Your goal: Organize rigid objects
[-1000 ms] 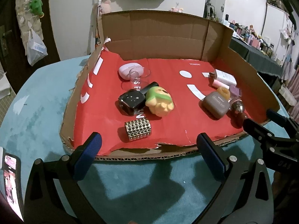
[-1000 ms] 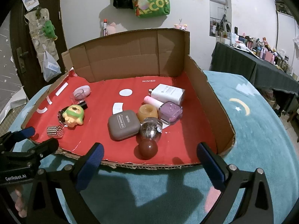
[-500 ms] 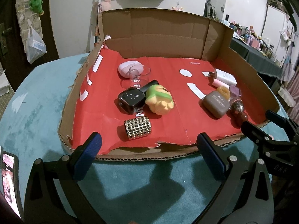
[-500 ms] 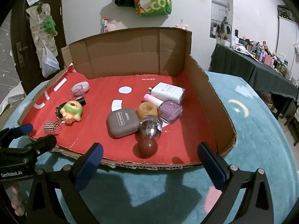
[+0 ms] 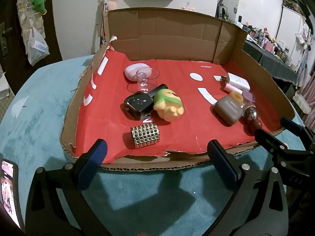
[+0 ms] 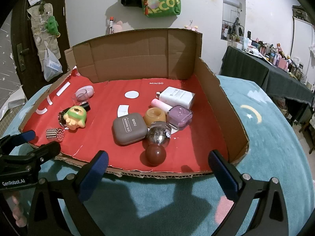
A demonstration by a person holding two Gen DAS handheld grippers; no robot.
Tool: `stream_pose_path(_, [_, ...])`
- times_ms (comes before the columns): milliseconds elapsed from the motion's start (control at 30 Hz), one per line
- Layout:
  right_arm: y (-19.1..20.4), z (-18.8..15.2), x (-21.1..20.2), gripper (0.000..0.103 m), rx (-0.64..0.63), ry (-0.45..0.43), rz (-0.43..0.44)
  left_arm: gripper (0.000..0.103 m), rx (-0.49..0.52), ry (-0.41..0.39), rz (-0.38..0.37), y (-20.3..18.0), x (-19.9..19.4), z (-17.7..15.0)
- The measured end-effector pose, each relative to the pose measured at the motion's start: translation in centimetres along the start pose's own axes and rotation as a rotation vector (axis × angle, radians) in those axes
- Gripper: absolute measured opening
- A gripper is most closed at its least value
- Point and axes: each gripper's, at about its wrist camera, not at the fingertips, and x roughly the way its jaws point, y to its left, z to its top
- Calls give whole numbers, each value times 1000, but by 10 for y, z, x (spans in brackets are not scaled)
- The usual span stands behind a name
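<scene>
left claw (image 5: pixel 155 153) – released, empty | right claw (image 6: pixel 157 164) – released, empty | both before tray (image 6: pixel 220 102)

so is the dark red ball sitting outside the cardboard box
No, the dark red ball rests on the red liner inside the cardboard box, just in front of the glittery ball.

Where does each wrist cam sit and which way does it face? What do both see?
Left wrist: by the tray's near-left edge, facing in over the studded cylinder; own left gripper open, right gripper at its right edge.
Right wrist: by the near-right edge, facing the eyeshadow case and dark red ball; own right gripper open, left gripper at its left.
Shared: tray, green-capped toy, both grippers.
</scene>
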Motion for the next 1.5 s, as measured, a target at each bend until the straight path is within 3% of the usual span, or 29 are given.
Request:
stream_pose_path(600, [0, 0, -2, 103, 3, -4, 12, 103, -11, 31, 1, 0, 5, 4])
stream_pose_path(900, [0, -2, -38, 103, 12, -51, 50, 103, 8, 3, -7, -4, -27, -6])
stream_pose_path(1133, [-4, -24, -48, 103, 39, -20, 83, 103, 4, -4, -13, 0, -45, -26])
stream_pose_path(1500, [-9, -51, -33, 103, 68, 50, 64, 103, 9, 50, -4, 4, -28, -49])
